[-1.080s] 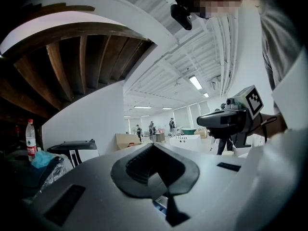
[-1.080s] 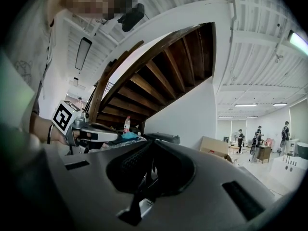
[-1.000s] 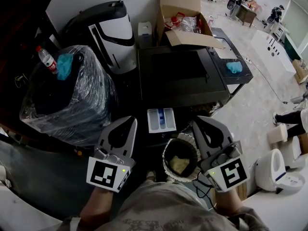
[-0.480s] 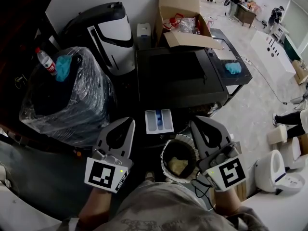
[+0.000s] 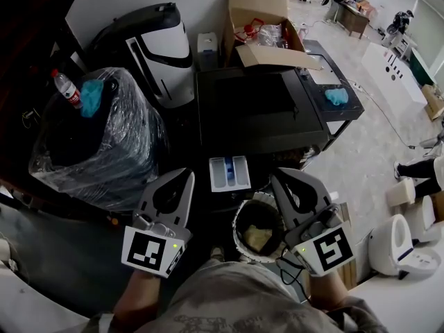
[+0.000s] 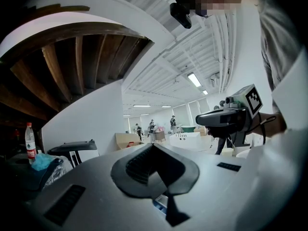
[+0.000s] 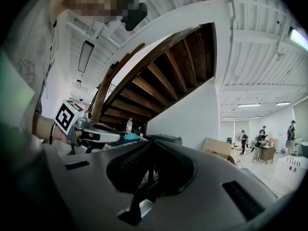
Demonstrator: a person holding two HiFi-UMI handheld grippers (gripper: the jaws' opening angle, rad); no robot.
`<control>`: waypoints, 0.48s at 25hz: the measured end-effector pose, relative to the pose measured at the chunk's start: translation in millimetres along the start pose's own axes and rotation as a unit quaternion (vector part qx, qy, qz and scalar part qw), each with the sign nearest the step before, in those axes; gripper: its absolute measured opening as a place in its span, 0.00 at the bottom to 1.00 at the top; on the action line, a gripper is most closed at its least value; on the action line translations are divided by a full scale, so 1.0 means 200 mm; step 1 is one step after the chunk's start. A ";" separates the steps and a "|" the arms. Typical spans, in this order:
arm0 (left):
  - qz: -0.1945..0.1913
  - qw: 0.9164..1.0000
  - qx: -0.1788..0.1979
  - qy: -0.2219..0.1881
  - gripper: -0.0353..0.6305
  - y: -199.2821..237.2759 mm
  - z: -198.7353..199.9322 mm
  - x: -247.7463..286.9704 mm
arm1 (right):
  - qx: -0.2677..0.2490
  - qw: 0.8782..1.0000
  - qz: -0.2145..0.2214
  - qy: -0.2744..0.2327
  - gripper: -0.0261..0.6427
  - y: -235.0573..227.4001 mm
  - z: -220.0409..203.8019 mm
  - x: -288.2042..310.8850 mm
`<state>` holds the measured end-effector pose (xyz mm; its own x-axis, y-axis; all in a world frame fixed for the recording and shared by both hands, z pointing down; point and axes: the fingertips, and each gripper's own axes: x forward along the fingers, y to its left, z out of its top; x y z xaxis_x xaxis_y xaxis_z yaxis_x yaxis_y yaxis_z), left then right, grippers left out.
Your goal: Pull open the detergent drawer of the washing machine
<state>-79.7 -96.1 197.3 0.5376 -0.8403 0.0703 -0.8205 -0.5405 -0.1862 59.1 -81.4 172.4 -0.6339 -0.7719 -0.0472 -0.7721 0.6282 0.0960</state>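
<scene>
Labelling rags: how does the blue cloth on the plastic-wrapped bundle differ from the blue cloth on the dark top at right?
The teal cloth on the wrapped bundle is darker and bunched up tall beside a water bottle. The pale blue cloth on the dark top lies lower, with no bottle near. Both are small and crumpled.

Nothing readable is showing: bottle (image 5: pixel 67 87) label too small, left gripper (image 5: pixel 188 174) and right gripper (image 5: pixel 276 173) cubes carrying only markers.
</scene>
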 end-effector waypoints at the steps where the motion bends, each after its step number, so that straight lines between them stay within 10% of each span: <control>1: -0.001 1.000 0.000 0.000 0.08 0.00 0.00 0.00 | -0.001 1.000 0.000 0.001 0.09 0.00 0.00 0.00; 12: -0.009 1.000 0.003 0.010 0.08 -0.01 -0.02 0.01 | -0.004 1.000 0.001 0.007 0.09 0.01 -0.01 0.01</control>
<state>-78.1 -95.9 201.9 0.5482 -0.8313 0.0923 -0.8097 -0.5551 -0.1905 56.4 -81.0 174.2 -0.6346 -0.7721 -0.0339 -0.7706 0.6288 0.1038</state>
